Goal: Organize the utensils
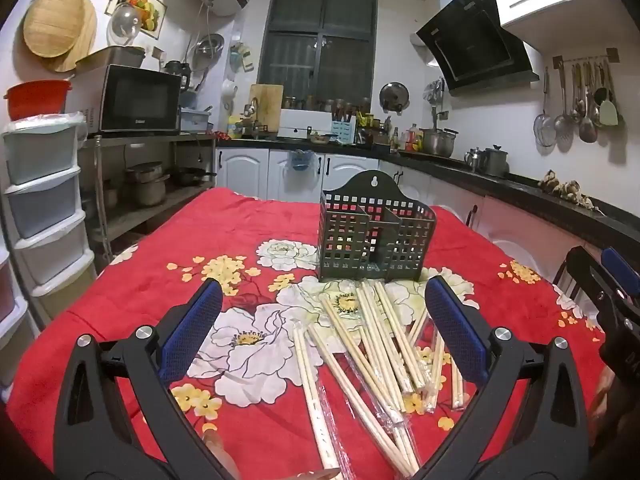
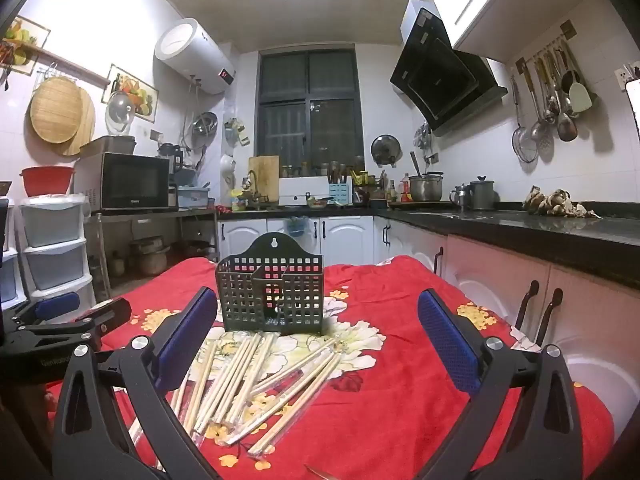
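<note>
Left wrist view: left gripper point(image 1: 324, 320) wide open, empty, above chopsticks point(image 1: 372, 352) heaped on red cloth point(image 1: 224, 220) w/ basket point(image 1: 376, 236) just behind

Right wrist view: right gripper point(image 2: 318, 334) spread, empty, same pile point(image 2: 256, 380) below, basket point(image 2: 270, 292) beyond

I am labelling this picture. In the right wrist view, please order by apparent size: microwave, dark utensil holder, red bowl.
1. Dark utensil holder, though it is nearest the camera.
2. Microwave, much farther away.
3. Red bowl, clearly smallest.
</note>
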Motion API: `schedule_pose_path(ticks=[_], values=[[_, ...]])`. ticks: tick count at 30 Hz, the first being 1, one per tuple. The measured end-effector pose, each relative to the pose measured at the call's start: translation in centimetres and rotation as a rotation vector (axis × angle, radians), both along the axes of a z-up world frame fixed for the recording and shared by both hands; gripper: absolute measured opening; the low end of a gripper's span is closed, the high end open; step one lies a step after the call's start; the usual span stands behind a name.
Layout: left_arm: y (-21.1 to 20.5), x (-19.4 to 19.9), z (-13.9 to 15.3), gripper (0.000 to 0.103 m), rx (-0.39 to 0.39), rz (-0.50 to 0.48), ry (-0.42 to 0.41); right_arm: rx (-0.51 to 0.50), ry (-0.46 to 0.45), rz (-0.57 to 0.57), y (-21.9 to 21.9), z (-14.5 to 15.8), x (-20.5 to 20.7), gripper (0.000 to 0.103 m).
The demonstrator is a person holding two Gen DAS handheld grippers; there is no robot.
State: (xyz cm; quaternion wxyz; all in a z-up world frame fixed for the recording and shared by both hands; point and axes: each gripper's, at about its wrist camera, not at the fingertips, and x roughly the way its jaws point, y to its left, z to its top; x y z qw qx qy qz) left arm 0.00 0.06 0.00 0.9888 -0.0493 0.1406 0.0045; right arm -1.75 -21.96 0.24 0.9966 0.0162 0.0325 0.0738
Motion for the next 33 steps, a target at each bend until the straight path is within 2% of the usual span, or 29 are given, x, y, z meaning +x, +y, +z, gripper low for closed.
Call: schedule_pose_path(ticks=[33], values=[[-0.06, -0.08, -0.04, 0.094, 0.009, 0.001, -0.003, -0.001, -0.001, -0.005, -0.06, 0.03, -0.03, 0.097]])
